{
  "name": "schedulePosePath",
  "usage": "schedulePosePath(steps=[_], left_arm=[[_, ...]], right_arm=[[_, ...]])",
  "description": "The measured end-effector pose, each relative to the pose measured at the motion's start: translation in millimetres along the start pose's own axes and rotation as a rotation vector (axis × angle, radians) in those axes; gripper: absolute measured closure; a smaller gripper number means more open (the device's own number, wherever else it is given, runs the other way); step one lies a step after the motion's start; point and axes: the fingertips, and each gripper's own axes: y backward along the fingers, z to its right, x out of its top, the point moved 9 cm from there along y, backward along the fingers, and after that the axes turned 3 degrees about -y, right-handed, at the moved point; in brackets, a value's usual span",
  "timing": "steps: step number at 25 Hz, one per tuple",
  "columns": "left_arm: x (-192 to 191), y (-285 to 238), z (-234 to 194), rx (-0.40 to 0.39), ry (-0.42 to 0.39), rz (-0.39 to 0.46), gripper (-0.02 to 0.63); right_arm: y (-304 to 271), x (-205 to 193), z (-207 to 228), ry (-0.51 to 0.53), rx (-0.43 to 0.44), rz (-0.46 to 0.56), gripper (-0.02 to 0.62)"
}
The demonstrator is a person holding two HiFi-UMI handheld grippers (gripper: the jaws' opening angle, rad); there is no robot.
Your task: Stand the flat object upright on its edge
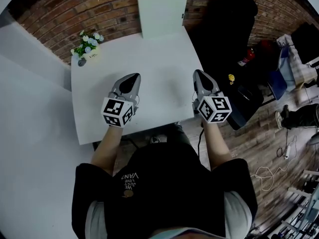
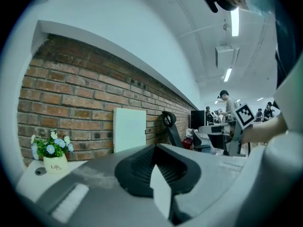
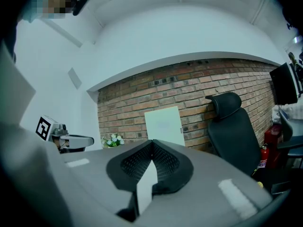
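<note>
Left tool and right tool are closed, panel well beyond.

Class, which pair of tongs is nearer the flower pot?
The left tongs: the flower pot sits far left, on their side, well away from the right tongs.

Matt white table, rough brick wall, smooth pale board.
</note>
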Motion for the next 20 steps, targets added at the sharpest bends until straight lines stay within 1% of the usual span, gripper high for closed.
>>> schedulePosePath(steps=[9,20], left_arm=[[-15.1,16.4,11.6,0.005,0.033,-0.008,0.606],[-36.8,36.6,15.2,0.038,0.085,-0.037,0.606]], right_arm=[[16.6,-16.0,-8.1,-0.016,-0.011,-0.033,0.597],[23.7,-40.2,-14.5,-0.045,-0.023,-0.088,0.597]])
